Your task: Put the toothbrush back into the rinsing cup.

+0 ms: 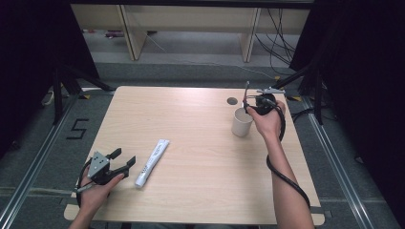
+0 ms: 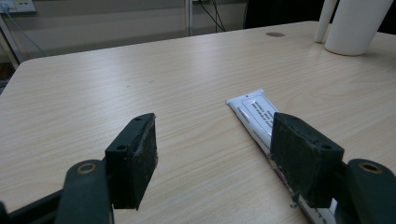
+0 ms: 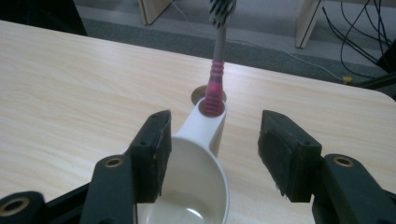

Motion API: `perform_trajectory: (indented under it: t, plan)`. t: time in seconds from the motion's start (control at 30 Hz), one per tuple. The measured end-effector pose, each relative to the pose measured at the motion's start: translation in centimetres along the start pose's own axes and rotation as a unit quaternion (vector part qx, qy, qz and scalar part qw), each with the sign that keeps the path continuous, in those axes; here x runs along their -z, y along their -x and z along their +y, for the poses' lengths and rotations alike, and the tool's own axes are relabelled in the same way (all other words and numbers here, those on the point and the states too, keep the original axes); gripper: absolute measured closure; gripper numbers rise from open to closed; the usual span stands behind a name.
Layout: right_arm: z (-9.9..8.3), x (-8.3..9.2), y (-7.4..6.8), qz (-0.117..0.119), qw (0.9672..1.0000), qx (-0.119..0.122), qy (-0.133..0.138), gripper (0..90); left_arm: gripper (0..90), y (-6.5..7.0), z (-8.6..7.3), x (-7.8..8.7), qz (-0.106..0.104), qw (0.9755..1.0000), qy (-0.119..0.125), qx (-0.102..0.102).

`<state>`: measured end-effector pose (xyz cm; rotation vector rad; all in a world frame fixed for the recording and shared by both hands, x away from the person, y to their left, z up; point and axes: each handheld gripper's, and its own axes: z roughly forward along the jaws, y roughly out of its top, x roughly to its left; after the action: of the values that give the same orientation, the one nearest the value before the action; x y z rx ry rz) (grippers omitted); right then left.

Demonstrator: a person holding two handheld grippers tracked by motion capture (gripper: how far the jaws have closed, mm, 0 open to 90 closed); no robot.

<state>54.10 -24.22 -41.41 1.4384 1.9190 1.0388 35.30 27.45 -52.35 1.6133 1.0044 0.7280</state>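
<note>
A white cup (image 1: 242,123) stands at the table's far right. A pink-and-grey toothbrush (image 3: 217,70) stands upright, bristles up, in the tube-shaped holder on the cup's side (image 3: 211,122). My right gripper (image 1: 255,102) hovers just over the cup, open, with the cup's rim (image 3: 223,186) below its jaws and the brush just beyond them, untouched. A white toothpaste tube (image 1: 152,162) lies flat at the near left. My left gripper (image 1: 122,160) rests beside it, open and empty. In the left gripper view (image 2: 212,140) the tube (image 2: 254,109) runs under the right-hand jaw.
A round cable hole (image 1: 232,100) sits in the tabletop just behind the cup. The light wooden table (image 1: 191,124) has bare room across its middle. Desk legs and cables stand on the floor beyond the far edge.
</note>
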Motion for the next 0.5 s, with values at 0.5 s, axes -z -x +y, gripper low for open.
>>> perform_trajectory:
  t: [0.5]
  plan:
    - [-3.6,3.9,0.8,-0.002,0.9995,-0.029,-0.009,43.4,31.6,0.6,1.1,0.0,-0.015,0.9998,0.006,0.01]
